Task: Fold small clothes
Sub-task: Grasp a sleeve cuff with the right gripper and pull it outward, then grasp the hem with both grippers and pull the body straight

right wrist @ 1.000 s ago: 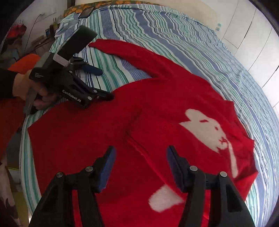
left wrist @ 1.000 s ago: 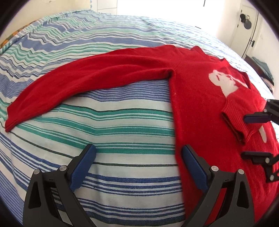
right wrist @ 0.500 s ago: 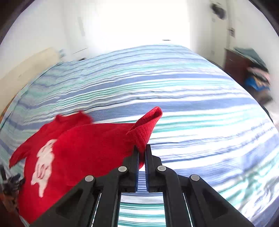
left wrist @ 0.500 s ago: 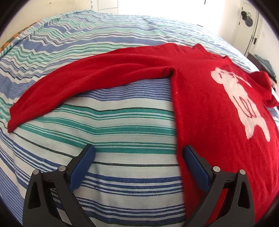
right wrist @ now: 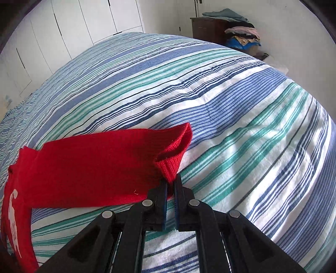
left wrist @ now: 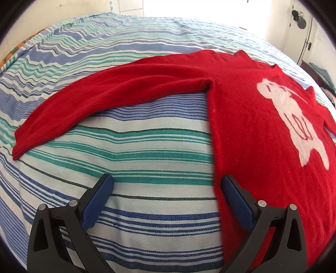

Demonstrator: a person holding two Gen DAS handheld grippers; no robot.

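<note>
Left wrist view: a bed covered by a blue, green and white striped bedspread [left wrist: 134,159] fills the field, with a pale wall and a door bearing a dark hanging object [left wrist: 299,16] beyond the far right edge. The left gripper [left wrist: 166,182] hovers with its blue-padded fingers [left wrist: 97,201] spread wide and nothing between them; bare bedspread lies between the pads. The red sweater [left wrist: 247,130] lies flat ahead and to the right of the fingers, its side edge running down beside the right pad, one sleeve [left wrist: 100,105] stretched out ahead and to the left. A white animal motif [left wrist: 292,121] marks the chest; no lettering can be read. Right wrist view: the same bedspread [right wrist: 241,130] extends ahead, white wardrobe doors [right wrist: 69,27] behind it to the left, and a dark wooden cabinet [right wrist: 208,27] at the far right carrying a pile of folded clothes [right wrist: 241,31], contents indistinct. The right gripper [right wrist: 170,184] is closed upon the ribbed cuff [right wrist: 174,155] of the other sleeve, which trails left of the fingers and appears slightly lifted.
</note>
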